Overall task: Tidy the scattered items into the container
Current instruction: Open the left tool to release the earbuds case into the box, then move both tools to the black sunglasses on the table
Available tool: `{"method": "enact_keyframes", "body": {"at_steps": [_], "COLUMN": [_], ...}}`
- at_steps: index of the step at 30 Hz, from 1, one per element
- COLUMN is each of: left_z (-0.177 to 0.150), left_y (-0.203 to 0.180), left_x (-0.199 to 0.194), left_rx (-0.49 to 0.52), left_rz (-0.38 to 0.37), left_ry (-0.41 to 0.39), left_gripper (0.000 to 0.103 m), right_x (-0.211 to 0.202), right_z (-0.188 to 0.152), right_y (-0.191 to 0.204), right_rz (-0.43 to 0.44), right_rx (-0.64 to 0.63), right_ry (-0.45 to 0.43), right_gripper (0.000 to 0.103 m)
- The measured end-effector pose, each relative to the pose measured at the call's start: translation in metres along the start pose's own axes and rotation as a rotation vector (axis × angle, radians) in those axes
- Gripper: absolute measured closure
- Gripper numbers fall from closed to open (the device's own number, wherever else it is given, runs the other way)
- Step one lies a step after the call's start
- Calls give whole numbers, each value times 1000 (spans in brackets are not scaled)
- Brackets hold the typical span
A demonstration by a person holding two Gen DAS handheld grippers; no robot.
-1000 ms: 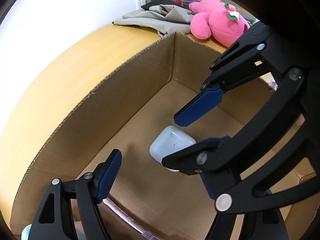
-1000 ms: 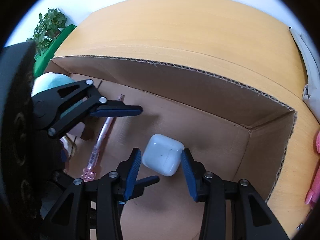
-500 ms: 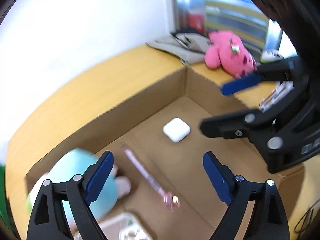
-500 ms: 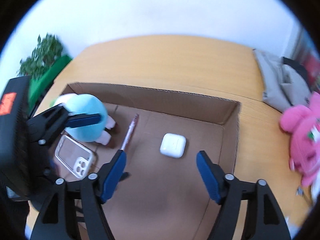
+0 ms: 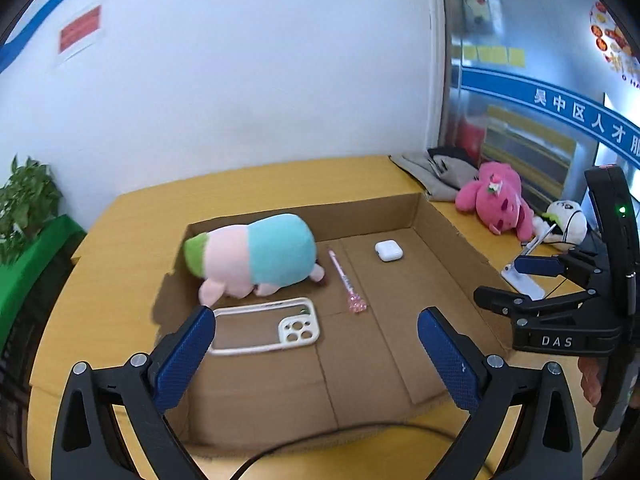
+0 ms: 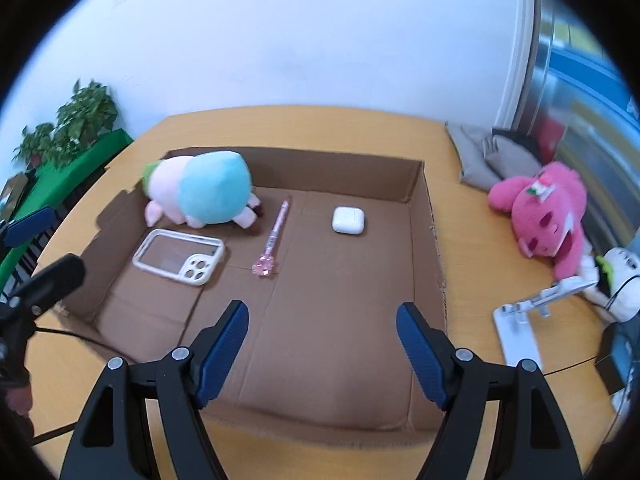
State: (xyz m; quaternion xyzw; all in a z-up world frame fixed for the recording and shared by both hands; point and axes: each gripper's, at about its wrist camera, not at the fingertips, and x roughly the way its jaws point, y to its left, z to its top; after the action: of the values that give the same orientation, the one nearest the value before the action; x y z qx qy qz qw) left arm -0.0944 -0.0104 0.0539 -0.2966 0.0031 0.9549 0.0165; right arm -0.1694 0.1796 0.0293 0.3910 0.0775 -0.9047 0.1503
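Note:
A shallow cardboard box [image 5: 452, 236] [image 6: 420, 188] lies on the wooden table. Inside it are a teal and pink plush [image 5: 256, 256] [image 6: 204, 194], a white phone case [image 5: 268, 326] [image 6: 178, 256], a pink pen [image 5: 343, 280] [image 6: 274, 236] and a white earbud case [image 5: 388, 250] [image 6: 348, 220]. My left gripper [image 5: 316, 350] is open and empty above the box's near edge. My right gripper [image 6: 324, 344] is open and empty, also above the near edge; it shows at the right of the left wrist view [image 5: 536, 276].
A pink plush [image 5: 500, 200] [image 6: 548, 216], a white plush [image 5: 566, 222] [image 6: 618, 276], a white phone stand [image 6: 524, 320] and grey cloth [image 5: 436, 172] [image 6: 488, 156] lie right of the box. A plant [image 6: 80, 116] on a green surface stands at the left. A black cable [image 5: 320, 436] runs along the front.
Both grippers have pulled up and back out of the box, open and empty. The earbud case stays on the box floor where the right gripper was around it.

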Motion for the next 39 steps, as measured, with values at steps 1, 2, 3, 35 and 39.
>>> {"method": "enact_keyframes", "body": {"at_steps": [1,2,3,35,39], "left_z": [-4,-8,-11,-88,-110], "left_y": [3,6,9,-29,-45], "left_x": [-11,-21,-30,-120,-113], "left_rx": [-7,-11,-16,6,29], "left_rz": [10,18,28,-11,-65], "left_ry": [-13,-22,-28,-8,65], "left_gripper": [0,0,0,0,0], "right_x": [-7,-11,-15,-108,-109], "right_z": [-2,-4,-7,-83,-104], "right_y": [4,7,10,14,2], "right_rz": [-4,-5,-4,39,68], "right_rx": [-14,-26,-36,-55,-64], "right_ry": [-6,-9,-11,-54,-30], "right_gripper": [27,27,27,27,27]}}
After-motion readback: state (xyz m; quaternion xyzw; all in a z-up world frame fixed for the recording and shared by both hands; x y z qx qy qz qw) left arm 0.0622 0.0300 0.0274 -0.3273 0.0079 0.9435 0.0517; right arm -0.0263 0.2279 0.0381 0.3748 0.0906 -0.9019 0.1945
